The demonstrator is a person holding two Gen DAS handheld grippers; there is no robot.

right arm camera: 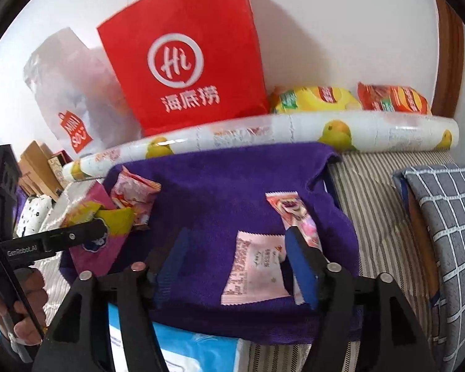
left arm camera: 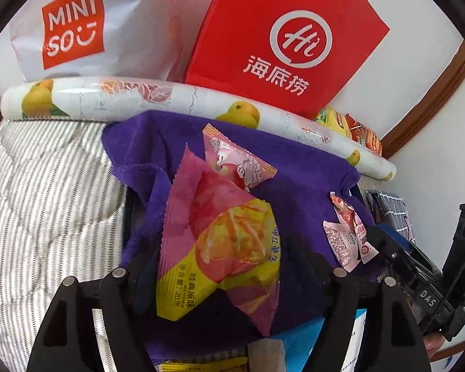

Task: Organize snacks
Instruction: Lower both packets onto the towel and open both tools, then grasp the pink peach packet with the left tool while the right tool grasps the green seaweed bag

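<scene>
Snack pkt point(left arm camera: 220, 241) btwn open left tongs point(left arm camera: 229, 272), on purple towel point(left arm camera: 300, 179)

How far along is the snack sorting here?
Done: four packets lie on the purple towel, in two loose groups. In hand: nothing; the left gripper stands open around the yellow-pink packet, the right gripper open around the pale pink packet. Left: neatening them.

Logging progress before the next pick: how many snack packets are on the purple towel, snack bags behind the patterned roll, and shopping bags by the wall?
Snack packets on the purple towel: 4
Snack bags behind the roll: 2
Shopping bags: 2
Total: 8
</scene>
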